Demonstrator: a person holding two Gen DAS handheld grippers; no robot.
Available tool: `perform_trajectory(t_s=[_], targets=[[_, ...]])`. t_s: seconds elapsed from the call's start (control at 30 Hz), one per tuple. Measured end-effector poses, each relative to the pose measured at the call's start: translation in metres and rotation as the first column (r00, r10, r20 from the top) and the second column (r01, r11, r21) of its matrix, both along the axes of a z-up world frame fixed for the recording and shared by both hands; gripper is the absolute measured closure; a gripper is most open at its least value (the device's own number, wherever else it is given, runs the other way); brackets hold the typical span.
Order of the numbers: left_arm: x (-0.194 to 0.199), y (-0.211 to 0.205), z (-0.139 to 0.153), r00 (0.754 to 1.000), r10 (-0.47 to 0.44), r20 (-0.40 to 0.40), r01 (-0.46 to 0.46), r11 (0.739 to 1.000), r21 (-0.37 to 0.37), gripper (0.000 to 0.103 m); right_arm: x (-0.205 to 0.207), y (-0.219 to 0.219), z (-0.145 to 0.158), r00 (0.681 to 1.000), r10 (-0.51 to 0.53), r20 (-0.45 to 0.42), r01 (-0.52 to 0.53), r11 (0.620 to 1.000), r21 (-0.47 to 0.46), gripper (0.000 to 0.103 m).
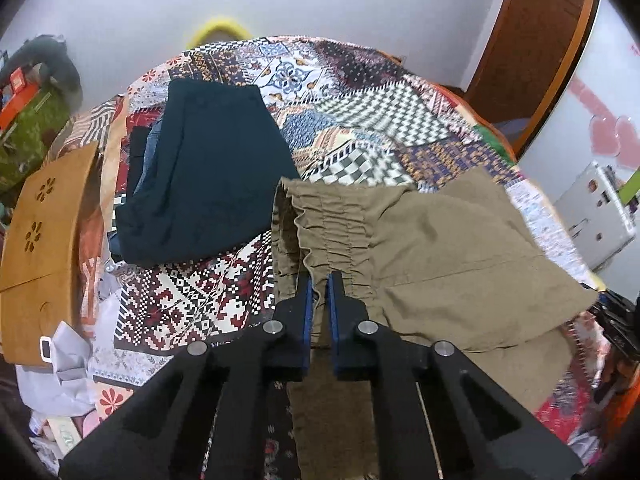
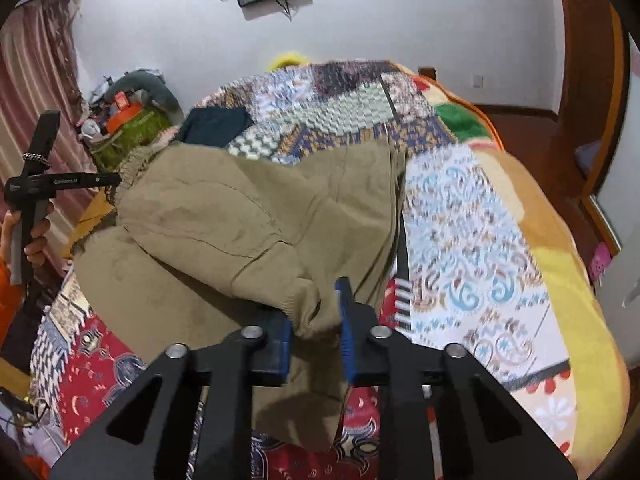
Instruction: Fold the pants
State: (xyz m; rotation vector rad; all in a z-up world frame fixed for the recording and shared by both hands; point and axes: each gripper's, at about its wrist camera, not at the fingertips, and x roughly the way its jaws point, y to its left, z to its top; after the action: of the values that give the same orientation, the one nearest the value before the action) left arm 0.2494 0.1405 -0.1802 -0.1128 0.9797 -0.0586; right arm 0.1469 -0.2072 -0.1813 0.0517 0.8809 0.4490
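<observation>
Left gripper (image 1: 319, 292) jaws nearly closed, pinching khaki pants (image 1: 440, 240) waistband; right gripper (image 2: 316, 320) jaws part-open around bunched pants fabric, above patchwork bed (image 1: 360, 120); dark folded clothes (image 1: 208, 168) near bed's far left edge.

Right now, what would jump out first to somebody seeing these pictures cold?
The khaki pants, held up over the bed: the left gripper pinches the gathered waistband, and the right gripper holds a bunched fold at the other end. Under them lies the loud patchwork bedspread, with a folded dark garment on its left side.
</observation>
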Motion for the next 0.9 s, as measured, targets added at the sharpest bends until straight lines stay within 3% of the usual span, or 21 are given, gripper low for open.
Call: perform_trajectory(t_s=[0.23, 0.37, 0.53, 0.63, 0.73, 0.8, 0.87, 0.9], targets=[[-0.028, -0.01, 0.053, 0.997, -0.018, 0.078, 0.018, 1.0, -0.008, 0.101, -0.01, -0.003, 0.04, 0.991, 0.005, 0.13, -0.002, 1.0, -0.02, 0.09], [-0.051, -0.01, 0.069, 0.995, -0.015, 0.1, 0.016, 1.0, -0.003, 0.103, -0.021, -0.008, 0.051, 0.988, 0.012, 0.156, -0.008, 1.0, -0.025, 0.09], [-0.078, -0.009, 0.065, 0.996, -0.008, 0.09, 0.009, 1.0, -0.001, 0.103, -0.034, -0.006, 0.044, 0.988, 0.038, 0.149, -0.03, 0.998, -0.058, 0.09], [-0.088, -0.016, 0.051, 0.998, -0.025, 0.059, 0.021, 0.998, 0.063, 0.103, -0.037, -0.008, 0.03, 0.992, 0.038, 0.118, -0.03, 0.997, -0.07, 0.09], [-0.089, -0.02, 0.034, 1.0, -0.028, 0.011, 0.027, 0.998, 0.065, 0.089, -0.039, -0.009, 0.014, 0.996, 0.03, 0.082, -0.022, 0.996, -0.092, 0.089], [-0.086, -0.021, 0.023, 1.0, -0.018, -0.005, 0.018, 0.998, 0.062, 0.063, -0.041, -0.009, 0.004, 0.998, 0.026, 0.052, -0.021, 0.996, -0.088, 0.089], [-0.08, -0.021, 0.013, 1.0, -0.005, -0.005, 0.005, 0.997, 0.071, 0.048, -0.044, -0.008, -0.002, 0.999, 0.026, 0.035, -0.022, 0.995, -0.093, 0.088], [-0.075, -0.02, 0.007, 1.0, -0.001, -0.009, 0.002, 0.997, 0.074, 0.047, -0.044, -0.008, -0.004, 0.999, 0.024, 0.028, -0.022, 0.996, -0.091, 0.087]])
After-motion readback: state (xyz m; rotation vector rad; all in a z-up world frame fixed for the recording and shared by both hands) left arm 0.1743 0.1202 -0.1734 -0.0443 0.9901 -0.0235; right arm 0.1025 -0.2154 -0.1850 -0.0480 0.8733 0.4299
